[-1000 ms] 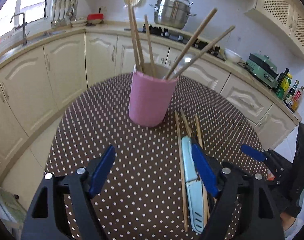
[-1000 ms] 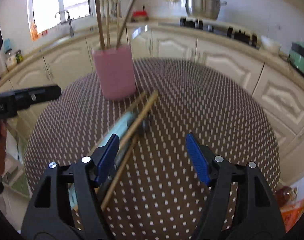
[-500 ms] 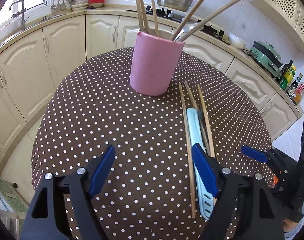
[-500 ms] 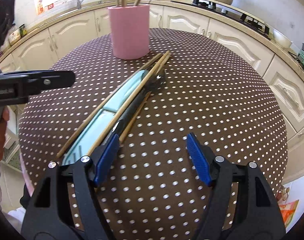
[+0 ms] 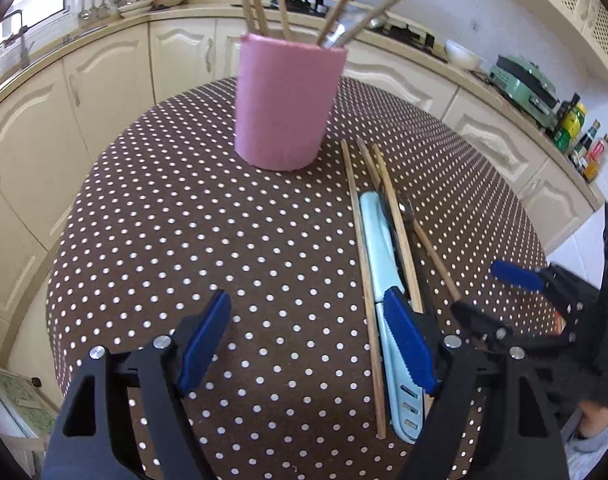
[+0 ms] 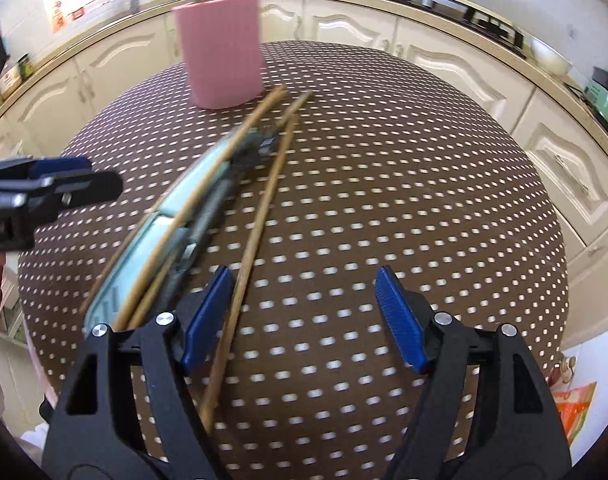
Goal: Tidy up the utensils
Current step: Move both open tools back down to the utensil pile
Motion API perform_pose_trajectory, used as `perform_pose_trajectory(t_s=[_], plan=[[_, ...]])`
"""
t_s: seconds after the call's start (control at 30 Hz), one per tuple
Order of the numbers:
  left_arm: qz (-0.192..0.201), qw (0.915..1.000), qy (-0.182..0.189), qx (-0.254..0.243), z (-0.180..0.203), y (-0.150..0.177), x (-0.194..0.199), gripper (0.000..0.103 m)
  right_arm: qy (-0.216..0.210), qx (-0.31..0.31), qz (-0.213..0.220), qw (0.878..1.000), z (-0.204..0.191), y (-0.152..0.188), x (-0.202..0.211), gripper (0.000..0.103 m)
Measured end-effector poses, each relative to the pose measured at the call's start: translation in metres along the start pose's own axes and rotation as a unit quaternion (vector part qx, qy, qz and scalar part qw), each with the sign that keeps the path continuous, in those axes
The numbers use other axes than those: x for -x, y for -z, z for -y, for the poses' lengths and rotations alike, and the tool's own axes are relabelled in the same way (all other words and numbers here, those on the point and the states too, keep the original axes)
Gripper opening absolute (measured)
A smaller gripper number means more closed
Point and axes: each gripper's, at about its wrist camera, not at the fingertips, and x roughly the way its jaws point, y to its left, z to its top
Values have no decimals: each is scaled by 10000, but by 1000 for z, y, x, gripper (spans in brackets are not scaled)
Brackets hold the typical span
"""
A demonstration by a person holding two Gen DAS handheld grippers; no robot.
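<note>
Compared with half a second earlier, your right gripper (image 6: 304,320) had moved over the utensil pile, so one wooden chopstick (image 6: 259,216) now ran just inside its left finger (image 6: 205,316); your left gripper (image 5: 308,340) had edged nearer the pink holder (image 5: 285,104). The holder stood upright ahead of your left fingers, holding several wooden sticks. A light-blue sheathed knife (image 5: 384,276), a dark utensil too blurred to name and loose chopsticks (image 5: 364,264) lay side by side on the polka-dot table (image 5: 183,220), passing under your left gripper's right finger (image 5: 408,340). Both grippers hovered low, jaws spread wide, holding nothing.
</note>
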Motion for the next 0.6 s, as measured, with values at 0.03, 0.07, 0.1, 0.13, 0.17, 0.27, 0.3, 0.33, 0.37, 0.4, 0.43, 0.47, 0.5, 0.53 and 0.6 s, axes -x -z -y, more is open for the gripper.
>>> perform_pose_trajectory(t_s=[0.03, 0.07, 0.1, 0.13, 0.17, 0.27, 0.3, 0.33, 0.37, 0.4, 0.43, 0.47, 0.5, 0.53, 0.6], plan=[[-62, 10000, 2, -66, 2, -1, -4, 77, 2, -41, -3, 10000, 5, 0, -1, 72], [-122, 9998, 0, -154, 5, -2, -8, 77, -11, -87, -5, 10000, 9, 0, -1, 72], [-163, 9996, -14, -224, 7, -2, -11, 77, -3, -111, 1, 9999, 12, 1, 0, 72], [-213, 9993, -70, -311, 9, -2, -14, 77, 4, -131, 6, 9999, 15, 2, 0, 72], [-236, 9989, -144, -386, 11, -1, -17, 77, -14, -157, 13, 9999, 18, 3, 1, 72], [-221, 9980, -310, -500, 15, -2, -20, 77, -30, -170, 34, 9998, 24, 1, -1, 73], [-229, 9980, -310, -502, 14, -2, -21, 77, -27, -183, 46, 9998, 25, 1, -1, 73], [-239, 9979, -314, -512, 14, -2, -22, 78, -23, -187, 53, 9998, 25, 0, -1, 73], [-264, 9975, -329, -560, 16, -4, -24, 79, -12, -190, 62, 9998, 25, -1, -2, 73], [-283, 9972, -354, -595, 16, -5, -25, 79, -11, -192, 63, 9998, 26, -3, -4, 74], [-314, 9969, -395, -604, 17, -7, -27, 79, -7, -189, 67, 9998, 25, -4, -5, 74], [-346, 9967, -408, -611, 18, -9, -29, 80, -1, -183, 69, 9998, 26, -5, -6, 74], [-385, 9961, -443, -659, 21, -11, -32, 80, -4, -183, 65, 9998, 26, -6, -7, 74], [-439, 9947, -537, -762, 23, -14, -36, 80, -10, -181, 60, 9998, 27, -8, -8, 74], [-421, 9915, -718, -1002, 33, -21, -43, 81, 7, -164, 31, 9999, 29, -13, -10, 74]])
